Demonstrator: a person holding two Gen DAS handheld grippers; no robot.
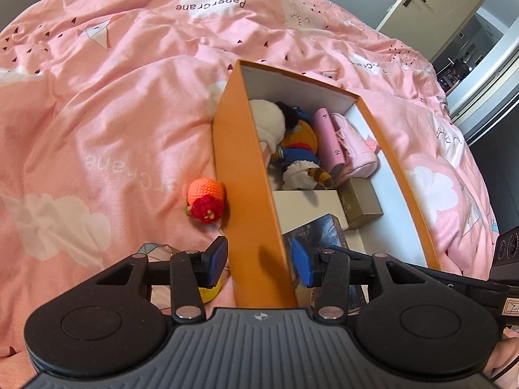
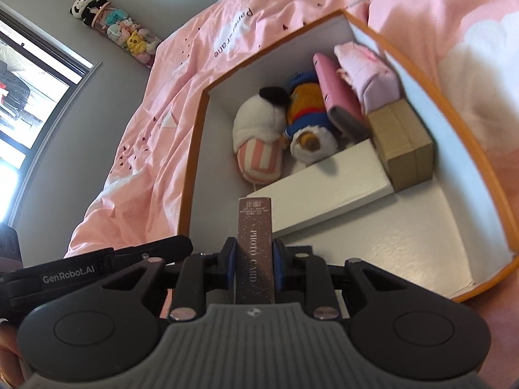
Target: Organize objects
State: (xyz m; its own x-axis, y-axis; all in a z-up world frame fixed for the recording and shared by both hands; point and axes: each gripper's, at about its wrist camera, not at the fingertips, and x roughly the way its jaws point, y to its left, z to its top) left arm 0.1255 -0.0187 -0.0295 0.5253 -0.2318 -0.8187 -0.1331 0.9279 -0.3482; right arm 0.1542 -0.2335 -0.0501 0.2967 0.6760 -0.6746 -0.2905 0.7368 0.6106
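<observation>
An orange box [image 1: 240, 162] with a white inside lies on a pink duvet [image 1: 113, 113]. It holds a white plush slipper [image 2: 259, 136], an orange and blue plush doll [image 2: 305, 113], a pink case [image 2: 337, 90], a pink pouch [image 2: 366, 71], a tan box [image 2: 402, 142] and a flat white box [image 2: 324, 188]. My right gripper [image 2: 254, 253] is shut on a dark "PHOTO CARD" box [image 2: 254, 227], held over the near end of the orange box. My left gripper [image 1: 259, 261] is open above the box's left wall, one finger to each side, pads clear of it.
A crocheted orange piece with a red flower [image 1: 206, 202] lies on the duvet just left of the box. Something yellow [image 1: 209, 293] shows under my left finger. Plush toys [image 2: 113, 29] hang on the grey wall by a window [image 2: 29, 81]. A door [image 1: 431, 9] stands beyond the bed.
</observation>
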